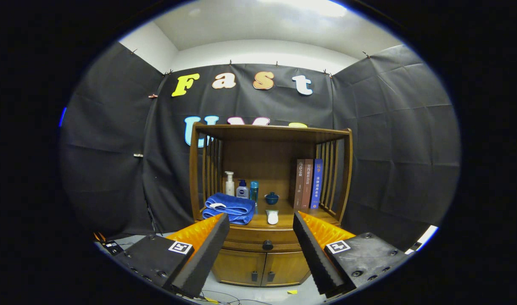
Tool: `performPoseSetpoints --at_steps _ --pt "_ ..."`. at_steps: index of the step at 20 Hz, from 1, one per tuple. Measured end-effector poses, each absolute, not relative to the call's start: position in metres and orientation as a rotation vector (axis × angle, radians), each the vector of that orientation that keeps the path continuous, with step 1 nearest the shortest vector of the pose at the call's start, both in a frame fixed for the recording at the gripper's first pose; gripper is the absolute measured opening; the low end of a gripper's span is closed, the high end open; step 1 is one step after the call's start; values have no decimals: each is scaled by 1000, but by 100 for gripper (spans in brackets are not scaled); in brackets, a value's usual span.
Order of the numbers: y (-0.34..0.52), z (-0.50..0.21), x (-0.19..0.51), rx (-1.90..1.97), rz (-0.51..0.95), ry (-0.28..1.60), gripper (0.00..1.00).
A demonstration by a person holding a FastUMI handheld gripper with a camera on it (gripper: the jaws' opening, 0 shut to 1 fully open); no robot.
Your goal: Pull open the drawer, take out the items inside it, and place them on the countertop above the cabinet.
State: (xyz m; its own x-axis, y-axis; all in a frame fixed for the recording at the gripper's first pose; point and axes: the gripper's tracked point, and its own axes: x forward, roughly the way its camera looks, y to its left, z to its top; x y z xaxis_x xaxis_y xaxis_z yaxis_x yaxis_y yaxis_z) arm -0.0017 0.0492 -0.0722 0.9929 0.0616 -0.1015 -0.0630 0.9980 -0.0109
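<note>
The gripper hung in the air with its fingers spread wide apart and nothing between them, aimed straight at a wooden cabinet that stood some way ahead against the black cloth wall of the booth. Between the two fingers, the drawer sat closed under the countertop, its round dark knob in the middle of the front; whatever lay inside it was hidden. Below the drawer were two small doors, each with a dark pull near the centre seam. The countertop formed the floor of an open shelf with slatted sides and a flat wooden top. On it, toward the left, lay a folded blue towel, and behind the towel stood a white pump bottle, a dark-capped bottle and a slim teal bottle in a row. A small dark blue lidded bowl sat near the middle, and a small white object lay close to the front edge just ahead of it. Three books stood upright against the right slats. The floor around the cabinet was pale grey, with thin cables trailing over it and a scrap of yellow tape near the cabinet's foot. Above the cloth, the white wall and ceiling were brightly lit.
</note>
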Motion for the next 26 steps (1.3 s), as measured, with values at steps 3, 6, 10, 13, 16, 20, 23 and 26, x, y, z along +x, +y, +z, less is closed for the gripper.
performPoseSetpoints --at_steps 3,6,10,13,16,20,23,26 --pt "63 -74 -1 -23 81 106 99" --pt "73 -76 2 -27 95 103 99" --pt "71 -81 1 -11 102 111 99" --pt "68 -83 2 2 95 115 99" --pt "65 -82 3 24 87 103 99" --pt "58 -90 3 -5 72 127 99" --pt "60 -94 4 -1 76 129 99" --pt "59 -96 6 27 81 135 99"
